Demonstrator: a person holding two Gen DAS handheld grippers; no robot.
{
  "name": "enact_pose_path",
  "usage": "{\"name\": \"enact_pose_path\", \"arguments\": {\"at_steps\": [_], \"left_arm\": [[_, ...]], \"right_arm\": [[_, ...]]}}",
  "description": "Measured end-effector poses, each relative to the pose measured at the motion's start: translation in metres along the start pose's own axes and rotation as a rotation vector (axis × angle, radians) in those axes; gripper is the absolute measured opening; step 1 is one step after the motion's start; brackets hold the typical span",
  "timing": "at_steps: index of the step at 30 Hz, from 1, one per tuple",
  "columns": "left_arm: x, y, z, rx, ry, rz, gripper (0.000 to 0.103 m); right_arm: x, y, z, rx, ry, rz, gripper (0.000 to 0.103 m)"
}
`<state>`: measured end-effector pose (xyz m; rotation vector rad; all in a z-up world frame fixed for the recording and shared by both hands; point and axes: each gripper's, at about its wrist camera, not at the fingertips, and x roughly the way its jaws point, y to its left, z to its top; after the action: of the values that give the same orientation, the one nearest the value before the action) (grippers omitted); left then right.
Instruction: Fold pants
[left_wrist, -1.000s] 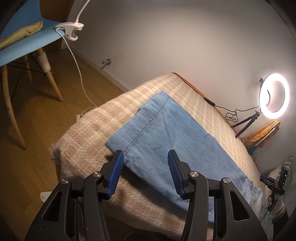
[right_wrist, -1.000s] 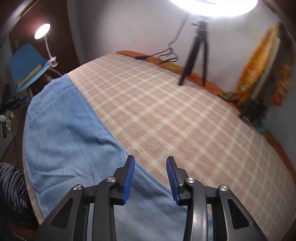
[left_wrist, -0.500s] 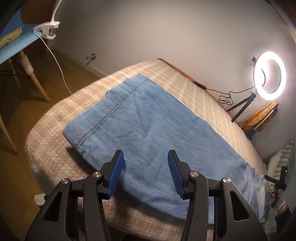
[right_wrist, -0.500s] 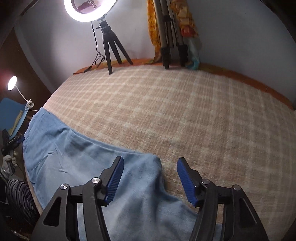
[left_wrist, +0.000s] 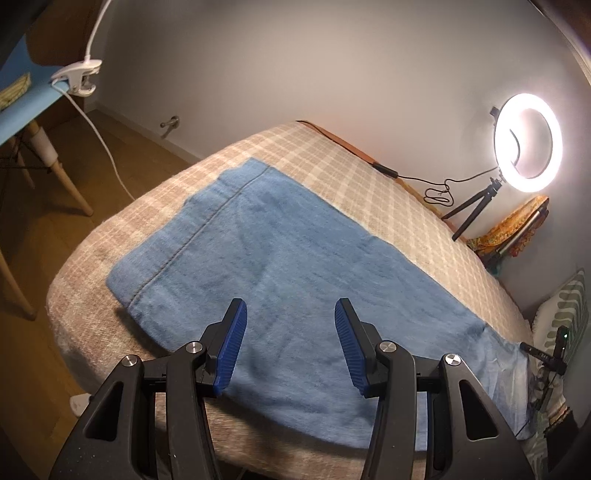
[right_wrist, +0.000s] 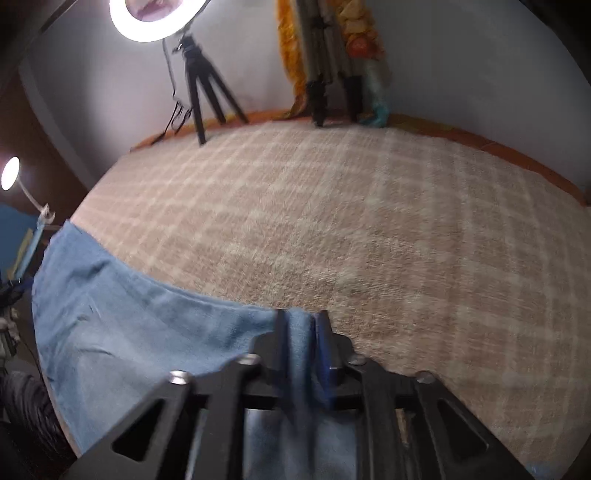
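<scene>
The blue denim pants (left_wrist: 295, 280) lay flat along the near side of a bed covered by a beige-and-cream checked blanket (left_wrist: 399, 199), one stitched end toward the bed's rounded corner and the rest stretching away to the right in the left wrist view. The left gripper (left_wrist: 290, 347) hovered above the middle of the cloth with its blue ribbed pads spread apart and nothing between them. The right gripper (right_wrist: 300, 343) had just been closing its jaws, and in the blurred right wrist view a fold of the pants' far edge stood pinched between its blue pads. Beyond that pinch the blanket (right_wrist: 369, 229) was bare up to the wall. A lit white ring light on a black tripod (left_wrist: 526, 144) stood at the bed's far edge beside the wall. A white clip-on lamp (left_wrist: 79, 75) was clamped to a light blue chair (left_wrist: 22, 110) on the wooden floor.
</scene>
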<state>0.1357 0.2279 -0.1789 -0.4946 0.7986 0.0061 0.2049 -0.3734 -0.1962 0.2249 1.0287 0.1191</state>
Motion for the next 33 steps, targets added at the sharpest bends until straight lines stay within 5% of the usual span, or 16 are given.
{"name": "enact_pose_path", "arguments": {"at_steps": [7, 15, 19, 26, 33], "left_arm": [[-0.005, -0.062, 0.004, 0.127, -0.037, -0.101, 0.048], [0.000, -0.173, 0.000, 0.352, 0.014, -0.275, 0.048], [0.006, -0.224, -0.010, 0.459, 0.072, -0.366, 0.048], [0.037, -0.316, -0.033, 0.592, 0.202, -0.535, 0.048], [0.076, -0.386, -0.086, 0.771, 0.354, -0.589, 0.048]], "right_arm": [[-0.094, -0.033, -0.036, 0.123, -0.182, -0.067, 0.040], [-0.168, -0.080, -0.100, 0.237, -0.266, -0.198, 0.069], [-0.175, -0.107, -0.118, 0.301, -0.270, -0.205, 0.079], [-0.165, -0.162, -0.140, 0.428, -0.236, -0.137, 0.080], [-0.142, -0.191, -0.146, 0.470, -0.220, -0.023, 0.080]]}}
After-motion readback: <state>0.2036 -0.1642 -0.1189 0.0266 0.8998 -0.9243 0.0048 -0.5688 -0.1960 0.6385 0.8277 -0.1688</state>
